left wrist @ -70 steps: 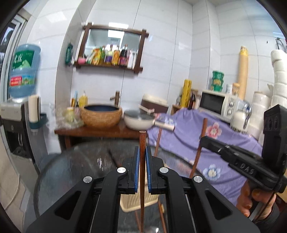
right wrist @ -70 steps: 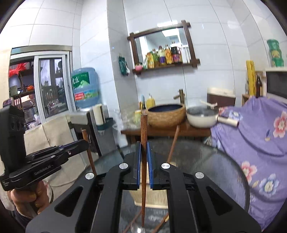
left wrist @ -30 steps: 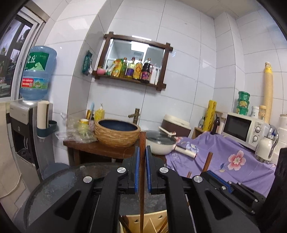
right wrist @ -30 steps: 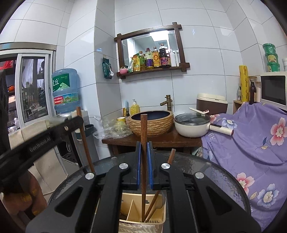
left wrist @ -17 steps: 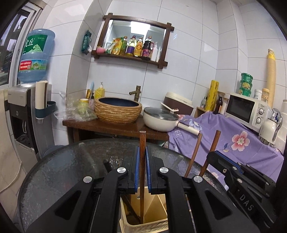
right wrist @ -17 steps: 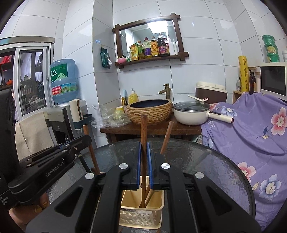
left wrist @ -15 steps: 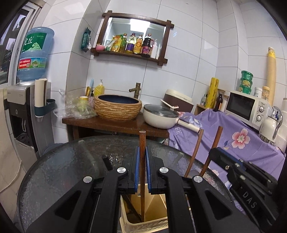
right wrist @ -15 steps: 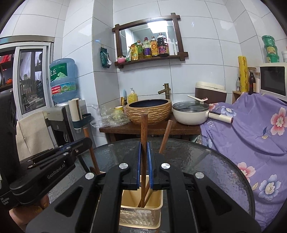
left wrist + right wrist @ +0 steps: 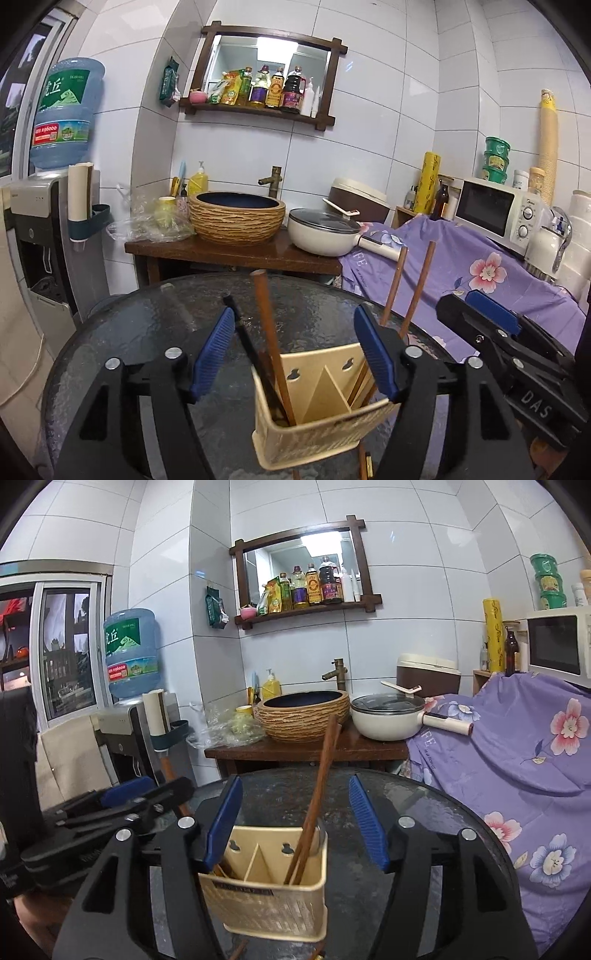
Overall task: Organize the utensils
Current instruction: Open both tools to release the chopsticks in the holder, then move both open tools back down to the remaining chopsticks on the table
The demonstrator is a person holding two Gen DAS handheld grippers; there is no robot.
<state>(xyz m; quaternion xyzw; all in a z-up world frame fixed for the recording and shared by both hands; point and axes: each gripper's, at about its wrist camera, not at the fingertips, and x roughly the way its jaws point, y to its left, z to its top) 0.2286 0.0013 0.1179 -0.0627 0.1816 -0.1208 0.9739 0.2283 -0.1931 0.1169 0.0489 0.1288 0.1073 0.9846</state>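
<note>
The beige utensil holder (image 9: 317,435) stands on the glass table (image 9: 147,332). Brown chopsticks (image 9: 271,343) lean in its left compartment, between the wide-open jaws of the left gripper (image 9: 293,350), untouched. The right gripper (image 9: 295,819), jaws also wide, frames two chopsticks (image 9: 314,805) leaning in the right compartment.

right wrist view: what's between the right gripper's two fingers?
The beige utensil holder on the glass table, with two brown chopsticks leaning in its right compartment. The right gripper is open and touches neither.
</note>
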